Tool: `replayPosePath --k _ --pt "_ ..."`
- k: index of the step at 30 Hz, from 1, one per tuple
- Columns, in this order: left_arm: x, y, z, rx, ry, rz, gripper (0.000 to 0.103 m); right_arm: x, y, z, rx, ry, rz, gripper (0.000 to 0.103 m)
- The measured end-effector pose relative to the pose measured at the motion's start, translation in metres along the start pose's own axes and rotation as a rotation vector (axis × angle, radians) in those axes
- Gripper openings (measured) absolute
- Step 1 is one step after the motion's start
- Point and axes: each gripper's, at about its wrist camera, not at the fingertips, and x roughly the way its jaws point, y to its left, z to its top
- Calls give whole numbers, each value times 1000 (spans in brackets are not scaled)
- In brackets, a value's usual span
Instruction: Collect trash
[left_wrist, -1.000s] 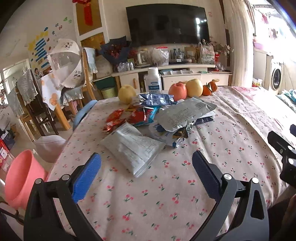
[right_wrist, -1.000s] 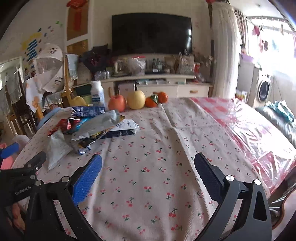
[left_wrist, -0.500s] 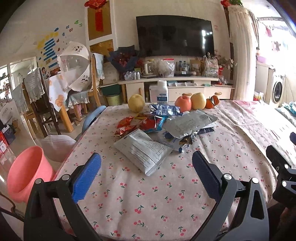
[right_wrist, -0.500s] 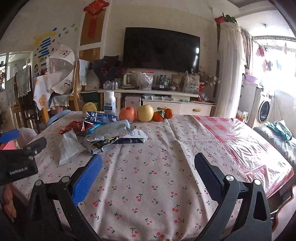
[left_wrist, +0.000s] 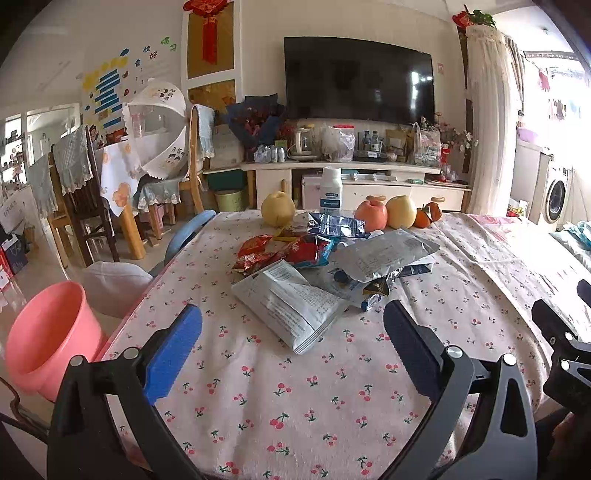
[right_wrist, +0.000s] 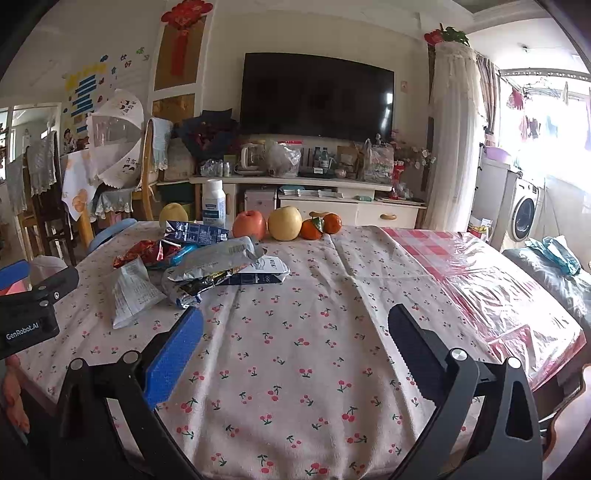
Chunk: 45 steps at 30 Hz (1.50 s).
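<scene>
We are in a living room with a dark television (left_wrist: 357, 79) on the far wall, and our work surface is a table under a cherry-print tablecloth (left_wrist: 295, 387). We take the red apple (left_wrist: 370, 215) at the far edge as our landmark.

All the trash lies in one heap just in front of that apple, on our side of it. The white-grey wrapper (left_wrist: 291, 304) is the piece farthest from the apple and nearest to us. A silver pouch (left_wrist: 384, 253) sits between it and the apple, on top of other scraps. Red wrappers (left_wrist: 280, 253) lie to the left of the apple's line, and a dark blue carton (left_wrist: 338, 224) lies just beside the apple. Pears, tangerines and a white bottle (left_wrist: 331, 190) stand in the same row as the apple; we judge these are not trash.

Our left gripper (left_wrist: 291, 347) is spread wide and empty, low over the cloth, with the white-grey wrapper just beyond its tips. Our right gripper (right_wrist: 295, 339) is likewise spread wide with nothing in it, over bare cloth well to the right of the heap.

A pink bucket (left_wrist: 48, 336) stands off the table's left edge, far from the apple; we judge it the likely bin, and no trash shows in the part of it we can see. So collecting has not visibly begun: every wrapper remains to be picked up.
</scene>
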Motion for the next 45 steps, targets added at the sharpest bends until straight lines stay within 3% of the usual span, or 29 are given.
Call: replayPosePath --k 18,25,37,45 --pt "13 1 -5 -19 51 -19 99 9 0 0 -11 11 5 99" --pt "23 14 -6 -64 84 6 99 19 1 0 -6 28 30 99" --pt "42 17 -6 -22 158 104 99 53 3 -2 -12 86 51 99" --pt "59 23 0 -34 180 76 99 69 5 5 -50 66 33 99"
